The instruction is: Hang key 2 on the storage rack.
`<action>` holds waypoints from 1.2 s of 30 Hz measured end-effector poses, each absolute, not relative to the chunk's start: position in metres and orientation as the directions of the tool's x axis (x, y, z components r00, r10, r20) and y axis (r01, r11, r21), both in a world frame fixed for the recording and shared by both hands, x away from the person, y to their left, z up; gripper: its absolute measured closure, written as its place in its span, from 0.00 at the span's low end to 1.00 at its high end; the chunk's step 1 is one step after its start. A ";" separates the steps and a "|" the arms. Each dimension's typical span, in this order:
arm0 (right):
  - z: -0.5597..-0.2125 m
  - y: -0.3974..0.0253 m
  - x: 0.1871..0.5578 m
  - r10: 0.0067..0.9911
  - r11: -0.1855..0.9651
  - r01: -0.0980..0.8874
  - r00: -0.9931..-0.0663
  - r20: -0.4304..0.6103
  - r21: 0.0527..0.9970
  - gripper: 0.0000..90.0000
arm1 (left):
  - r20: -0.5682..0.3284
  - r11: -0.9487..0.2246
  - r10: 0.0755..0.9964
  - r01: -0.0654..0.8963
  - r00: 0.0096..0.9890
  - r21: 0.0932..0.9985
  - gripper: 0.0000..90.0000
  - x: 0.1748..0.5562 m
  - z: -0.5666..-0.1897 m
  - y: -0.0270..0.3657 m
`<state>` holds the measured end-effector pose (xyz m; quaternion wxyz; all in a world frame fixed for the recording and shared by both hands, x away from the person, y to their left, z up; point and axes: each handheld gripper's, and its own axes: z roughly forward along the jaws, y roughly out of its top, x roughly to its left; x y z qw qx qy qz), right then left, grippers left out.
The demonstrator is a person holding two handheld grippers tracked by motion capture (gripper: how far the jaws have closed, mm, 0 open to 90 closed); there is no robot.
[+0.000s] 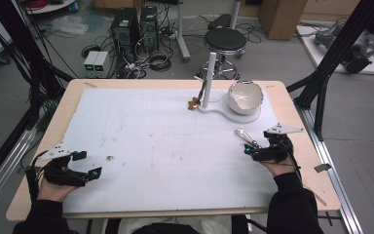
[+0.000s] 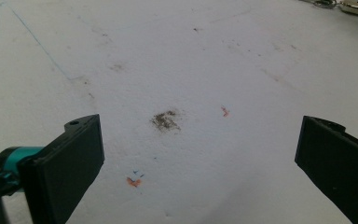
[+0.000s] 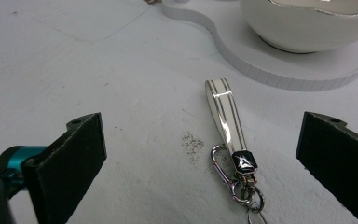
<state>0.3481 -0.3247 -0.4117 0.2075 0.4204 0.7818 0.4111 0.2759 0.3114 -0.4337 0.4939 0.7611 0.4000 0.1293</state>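
Right gripper (image 3: 200, 154) spread wide, jaws straddling the white-strapped key fob with silver clasp (image 3: 228, 135), flat on the white mat (image 1: 141, 146) near the white bowl (image 1: 245, 96), apparently lined up for a pinch. Left gripper (image 2: 200, 158) wide too, idle.

We wear black sleeves (image 1: 292, 207); each claw, left (image 1: 87, 165) and right (image 1: 251, 147), is black with teal accents, a grey three-cornered plate and a black cable

A white key strap (image 3: 225, 113) with grey stripes lies flat on the table cover. Its metal clip (image 3: 233, 179) — silver, with a ring — points toward the table's near edge.
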 end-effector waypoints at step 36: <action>-0.426 -0.347 0.401 0.805 0.421 0.682 -0.585 0.101 0.598 0.37 | -0.213 -0.184 0.727 0.485 0.652 0.855 0.02 0.276 -0.433 0.315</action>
